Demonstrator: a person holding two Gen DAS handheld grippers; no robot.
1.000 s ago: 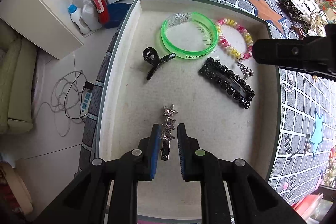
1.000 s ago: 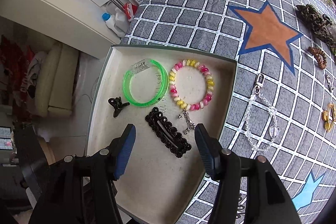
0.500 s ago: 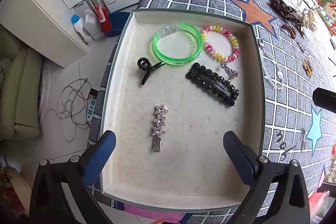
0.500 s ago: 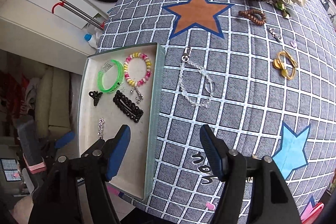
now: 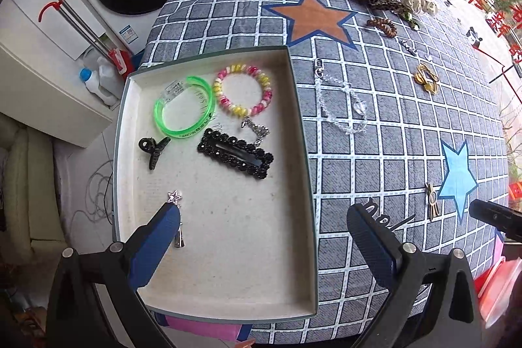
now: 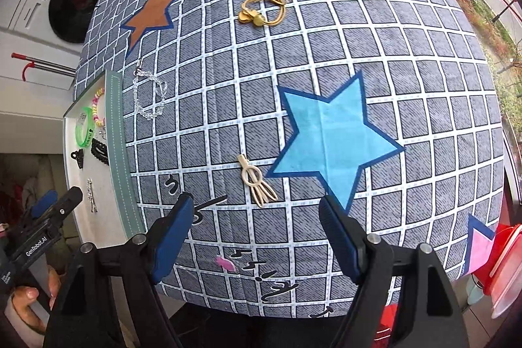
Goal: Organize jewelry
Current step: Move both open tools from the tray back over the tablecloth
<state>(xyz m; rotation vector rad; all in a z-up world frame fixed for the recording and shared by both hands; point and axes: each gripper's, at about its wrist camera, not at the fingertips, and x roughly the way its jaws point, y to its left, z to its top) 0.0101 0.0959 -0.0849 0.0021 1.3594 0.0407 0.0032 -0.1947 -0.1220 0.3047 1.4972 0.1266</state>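
Left gripper [image 5: 262,229]: jaws wide apart, holding nothing, parked over the tray [image 5: 301,132]; star clip [image 5: 176,219] lies right by its left finger.
Right gripper [image 6: 256,229]: also spread wide and empty, hovering over the cloth.
Cream clip [image 6: 256,180]: just ahead of the right gripper, looks like the next pick.
Next move: probably drop down, straddle it, squeeze.
Farther out: clear bead chain [image 6: 148,97], gold hair tie [image 6: 262,10] waiting on the cloth.

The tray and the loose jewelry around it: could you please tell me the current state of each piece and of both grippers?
Tray: open, partly filled.
Star hair clip: lying in tray, released.
Green bangle: flat in tray.
Beaded bracelet: flat in tray.
Black rhinestone clip: flat in tray.
Cream hair clip: on cloth, outside tray.
Left gripper: open, empty.
Right gripper: open, empty.
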